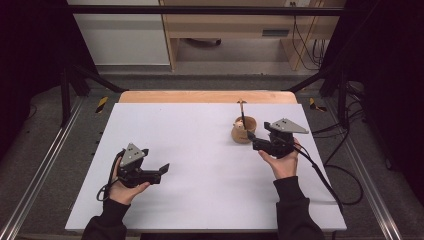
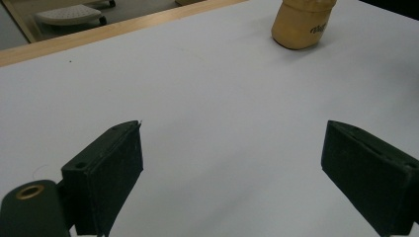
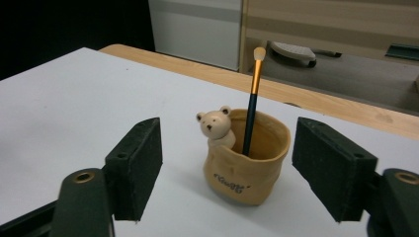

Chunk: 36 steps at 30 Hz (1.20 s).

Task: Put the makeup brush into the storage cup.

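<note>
Right hand-held gripper (image 1: 252, 138) sits at the right side of the bench (image 1: 200, 150), jaws spread wide, nothing between the pads. It faces the tan pen pot (image 1: 244, 129), which stands upright on the bench just beyond the jaw tips, far-right area of the white surface, not touching either jaw. In the right gripper view the pot (image 3: 247, 158) shows a small bear figure (image 3: 216, 127) on its rim and dark lettering on its front; a brush (image 3: 253, 101) with a dark shaft, orange band and pale tip stands in it, leaning against the inner wall, tip up. Left hand-held gripper (image 1: 162, 170) is near-left on the bench, well apart from the pot, jaws wide and empty, pointing right across the bare surface. In the left gripper view the pot (image 2: 300, 24) is far off at the top edge, past the open jaws. Wooden bench edge (image 1: 207, 96) runs along the far side.
</note>
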Tool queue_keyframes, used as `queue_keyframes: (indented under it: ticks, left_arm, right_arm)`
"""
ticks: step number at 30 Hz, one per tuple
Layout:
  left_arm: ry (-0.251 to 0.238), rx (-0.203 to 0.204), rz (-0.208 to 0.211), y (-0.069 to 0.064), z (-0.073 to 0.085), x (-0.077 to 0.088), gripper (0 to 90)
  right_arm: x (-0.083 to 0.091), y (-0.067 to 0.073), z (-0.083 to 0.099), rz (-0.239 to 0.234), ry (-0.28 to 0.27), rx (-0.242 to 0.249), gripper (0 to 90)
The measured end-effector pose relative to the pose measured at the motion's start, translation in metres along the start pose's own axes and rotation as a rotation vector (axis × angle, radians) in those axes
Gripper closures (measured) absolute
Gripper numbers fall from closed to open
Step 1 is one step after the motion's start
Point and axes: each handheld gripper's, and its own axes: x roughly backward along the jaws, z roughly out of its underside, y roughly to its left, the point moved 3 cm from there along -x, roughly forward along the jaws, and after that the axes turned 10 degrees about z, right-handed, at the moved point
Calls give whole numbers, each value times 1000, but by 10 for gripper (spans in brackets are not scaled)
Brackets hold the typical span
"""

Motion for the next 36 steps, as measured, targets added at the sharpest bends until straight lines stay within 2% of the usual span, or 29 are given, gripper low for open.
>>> queue_keyframes:
  ticks: [8,13,16,18,21,36]
  left_arm:
    - [-7,7,-2,0,0,1,84]
    - [-4,4,0,1,0,2,82]
    - [-9,7,2,2,0,3,80]
    - [-8,3,5,2,0,5,79]
    - [-17,6,10,3,-1,6,77]
    - [7,-8,24,2,2,4,73]
  right_arm:
    - [20,5,10,-41,-15,6,164]
    - [30,11,14,-62,-19,50,93]
    - [34,14,18,-70,-3,64,64]
    - [37,16,22,-78,2,75,61]
    - [41,14,29,-92,5,62,58]
    - [60,3,51,-87,22,48,47]
